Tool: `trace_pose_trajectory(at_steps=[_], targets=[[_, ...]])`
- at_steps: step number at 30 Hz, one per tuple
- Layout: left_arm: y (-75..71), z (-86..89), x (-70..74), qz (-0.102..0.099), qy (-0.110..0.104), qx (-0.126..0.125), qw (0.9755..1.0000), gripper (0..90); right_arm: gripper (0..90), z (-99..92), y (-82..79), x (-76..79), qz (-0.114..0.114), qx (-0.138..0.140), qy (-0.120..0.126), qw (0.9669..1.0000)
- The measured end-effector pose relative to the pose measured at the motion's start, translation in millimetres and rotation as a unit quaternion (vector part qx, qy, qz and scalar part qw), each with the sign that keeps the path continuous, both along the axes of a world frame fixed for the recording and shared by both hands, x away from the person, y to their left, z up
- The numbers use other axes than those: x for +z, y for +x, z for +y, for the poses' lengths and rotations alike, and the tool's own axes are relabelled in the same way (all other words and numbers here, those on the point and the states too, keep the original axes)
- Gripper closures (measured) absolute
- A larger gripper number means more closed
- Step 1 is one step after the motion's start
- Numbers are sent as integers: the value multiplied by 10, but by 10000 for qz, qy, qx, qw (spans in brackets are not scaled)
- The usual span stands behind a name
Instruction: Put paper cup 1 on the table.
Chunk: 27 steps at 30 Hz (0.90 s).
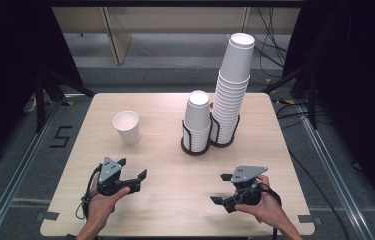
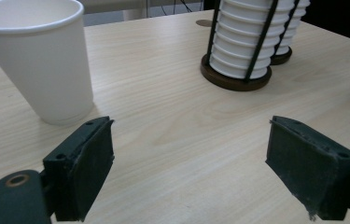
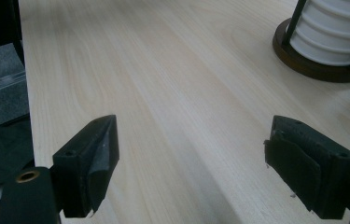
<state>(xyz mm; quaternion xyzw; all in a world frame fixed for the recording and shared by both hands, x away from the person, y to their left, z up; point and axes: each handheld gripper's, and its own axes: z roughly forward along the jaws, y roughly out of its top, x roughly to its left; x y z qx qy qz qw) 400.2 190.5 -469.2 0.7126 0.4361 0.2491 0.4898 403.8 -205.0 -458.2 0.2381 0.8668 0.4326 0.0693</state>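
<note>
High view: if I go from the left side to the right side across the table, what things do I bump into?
Left hand-held gripper → single paper cup → short cup stack in its holder → tall cup stack in its holder → right hand-held gripper, which sits nearer the person.

cup [image 1: 126, 127]: white paper | 1, upright, empty | table's left part, standing alone

The light wooden table [image 1: 175, 185] carries one single paper cup [image 1: 126, 127] at the far left and two black holders [image 1: 196, 146] with stacked cups [image 1: 233, 95] at the far right.
</note>
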Motion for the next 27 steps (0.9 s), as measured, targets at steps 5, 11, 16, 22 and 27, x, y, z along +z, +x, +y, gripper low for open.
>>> trace_pose_trajectory(at_steps=[5, 11, 16, 22, 27], targets=[[-99, -65, -60, -7, 19, -165, 9999, 142, 179, -16, 22, -2, -66, 25, -9, 10000], [-171, -106, -87, -26, 97, -222, 9997, 142, 179, -32, 26, -3, -69, -35, 24, 10000], [-247, -146, -113, -14, 113, -325, 9994, 142, 174, -54, 35, -8, -56, -104, 35, 9999], [-335, -197, -144, 2, 89, -469, 9989, 142, 168, -66, 40, -26, -51, -186, 68, 9998], [-403, -217, -131, -11, 125, -514, 9986, 142, 166, -97, 62, -31, -143, -195, 45, 9997]])
